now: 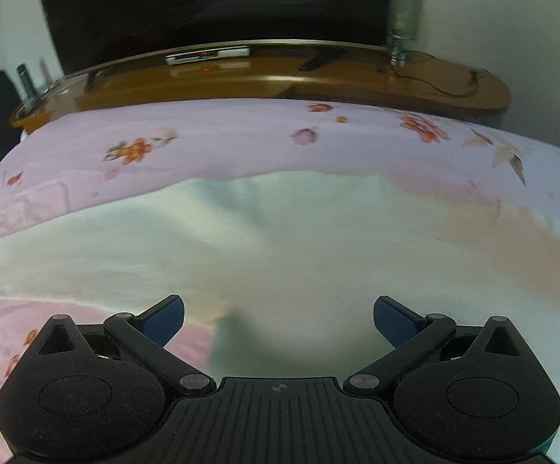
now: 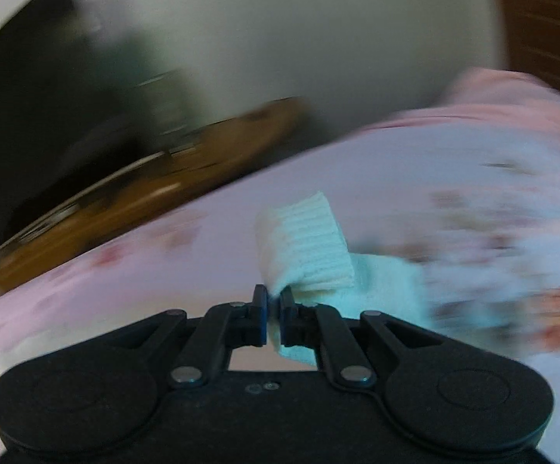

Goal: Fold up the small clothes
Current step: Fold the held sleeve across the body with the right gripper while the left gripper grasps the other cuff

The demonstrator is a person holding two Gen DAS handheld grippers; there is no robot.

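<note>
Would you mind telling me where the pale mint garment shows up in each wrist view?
Left wrist: the pale mint garment spreads across the middle, ahead of the open left gripper.
Right wrist: its ribbed cuff sits centre, pinched by the right gripper.
Shared landmark: the pink floral bedsheet.

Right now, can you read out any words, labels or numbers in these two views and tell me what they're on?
No text can be read in either view.
Set-top box on the wooden TV stand: red display glows, digits too small and blurred to read.
Pale green garment, floral bedsheet: no lettering visible.
</note>
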